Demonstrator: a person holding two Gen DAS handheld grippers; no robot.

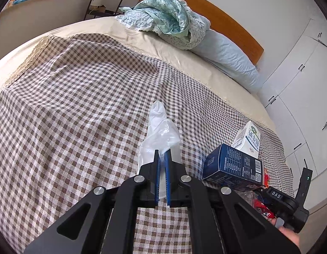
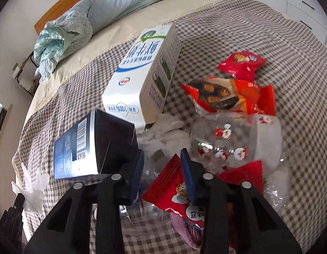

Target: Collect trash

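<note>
Clear plastic, a thin disposable glove [image 1: 161, 131], is pinched between the blue pads of the left gripper [image 1: 162, 158], whose jaws are clamped nearly together on it while most of the glove lies ahead of the tips on the checked bedspread [image 1: 78, 97].

The right gripper [image 2: 163, 165] hangs over the heap of trash with its jaws at a narrow gap. A red snack wrapper [image 2: 174, 190] lies between and just under its pads, though the blur leaves it unclear whether they press on it yet. A dark blue carton [image 2: 89, 146] sits just left of that gripper, a white milk carton [image 2: 142, 78] ahead of it, and 2 more red wrappers [image 2: 237, 84] ahead to its right, beside crumpled clear packaging [image 2: 233, 139].

The step in hand looks like picking a piece from the heap. Next, the right jaws need a firm bite on 1 wrapper before lifting.

Beyond lie a beige sheet, a pale blue pillow [image 1: 226, 57], a bundled green cloth [image 1: 163, 17], a wooden headboard [image 1: 205, 12] and white cupboards [image 1: 300, 97].
</note>
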